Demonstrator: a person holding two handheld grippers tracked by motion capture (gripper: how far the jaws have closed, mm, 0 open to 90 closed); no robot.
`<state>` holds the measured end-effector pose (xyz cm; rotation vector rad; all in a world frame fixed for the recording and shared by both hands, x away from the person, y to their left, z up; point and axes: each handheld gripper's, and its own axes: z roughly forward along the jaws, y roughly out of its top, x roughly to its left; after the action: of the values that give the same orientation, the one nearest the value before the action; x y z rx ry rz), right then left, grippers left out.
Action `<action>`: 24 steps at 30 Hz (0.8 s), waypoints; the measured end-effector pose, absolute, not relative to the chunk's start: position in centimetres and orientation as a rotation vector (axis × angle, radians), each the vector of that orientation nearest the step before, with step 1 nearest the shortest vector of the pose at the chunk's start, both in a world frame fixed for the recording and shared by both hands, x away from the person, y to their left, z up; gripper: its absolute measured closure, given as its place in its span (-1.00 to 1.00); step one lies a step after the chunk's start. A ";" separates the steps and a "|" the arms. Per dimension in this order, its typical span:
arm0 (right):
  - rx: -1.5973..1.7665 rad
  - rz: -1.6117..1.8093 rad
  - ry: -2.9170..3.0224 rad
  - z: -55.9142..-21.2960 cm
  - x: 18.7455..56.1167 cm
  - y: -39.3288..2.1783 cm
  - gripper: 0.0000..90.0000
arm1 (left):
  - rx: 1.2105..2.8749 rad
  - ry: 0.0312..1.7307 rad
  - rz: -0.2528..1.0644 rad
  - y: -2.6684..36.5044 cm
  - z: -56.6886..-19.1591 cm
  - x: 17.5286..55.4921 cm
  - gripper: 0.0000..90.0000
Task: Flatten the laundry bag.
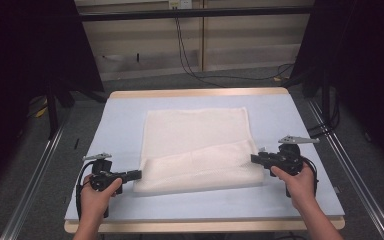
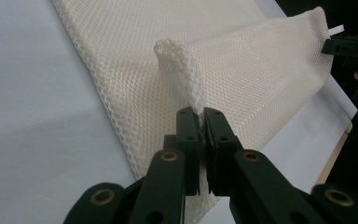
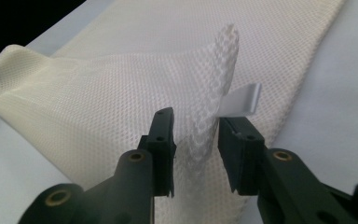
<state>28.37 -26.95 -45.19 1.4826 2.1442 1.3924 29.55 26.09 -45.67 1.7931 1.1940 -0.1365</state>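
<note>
A white mesh towel (image 1: 195, 132) lies on the light blue table (image 1: 120, 112), its near edge raised and folded over. My left gripper (image 1: 139, 174) is at the towel's near left corner. In the left gripper view the left gripper (image 2: 199, 112) is shut on that pinched corner of the towel (image 2: 242, 60), which stands up above the jaws. My right gripper (image 1: 253, 158) is at the near right corner. In the right gripper view the right gripper (image 3: 196, 119) has its jaws apart, with the upright towel (image 3: 121, 84) corner and its white tag (image 3: 242, 99) between them.
The table has a wooden rim (image 1: 200, 92) at the far side. Metal rails (image 1: 35, 175) run along both sides on the grey floor. Black cables (image 1: 190, 60) hang behind the table, and dark stands (image 1: 55, 100) flank it.
</note>
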 end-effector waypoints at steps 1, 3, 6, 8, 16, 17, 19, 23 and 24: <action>1.467 1.400 2.157 -45.2 28.3 -27.0 0.69 | 1.790 1.197 -0.136 26.1 -45.6 29.4 0.91; 1.434 1.424 2.161 -45.1 27.8 -27.2 0.77 | 1.789 1.193 -0.141 26.2 -45.6 29.3 0.90; 1.384 1.459 2.177 -44.9 26.8 -27.5 0.82 | 1.776 1.192 -0.138 26.4 -45.4 29.0 0.90; 1.362 1.476 2.190 -44.7 26.1 -27.8 0.83 | 1.771 1.187 -0.140 26.6 -45.3 28.8 0.90; 1.251 1.497 2.252 -45.2 23.7 -28.2 0.83 | 1.735 1.198 -0.142 27.5 -45.3 28.0 0.90; 1.245 1.507 2.259 -45.3 23.5 -28.2 0.83 | 1.733 1.200 -0.142 27.6 -45.3 27.9 0.89; 1.241 1.496 2.276 -45.6 23.2 -28.3 0.83 | 1.705 1.207 -0.138 27.9 -45.3 27.9 0.86; 1.220 1.483 2.297 -45.7 23.0 -28.1 0.83 | 1.668 1.232 -0.130 28.5 -45.4 28.1 0.82; 1.210 1.480 2.302 -45.7 23.0 -28.1 0.83 | 1.643 1.244 -0.142 28.7 -45.4 28.2 0.82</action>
<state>22.96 -28.14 -45.70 1.2103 2.3019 1.4799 28.22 28.68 -45.35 1.6426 1.2436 -0.1415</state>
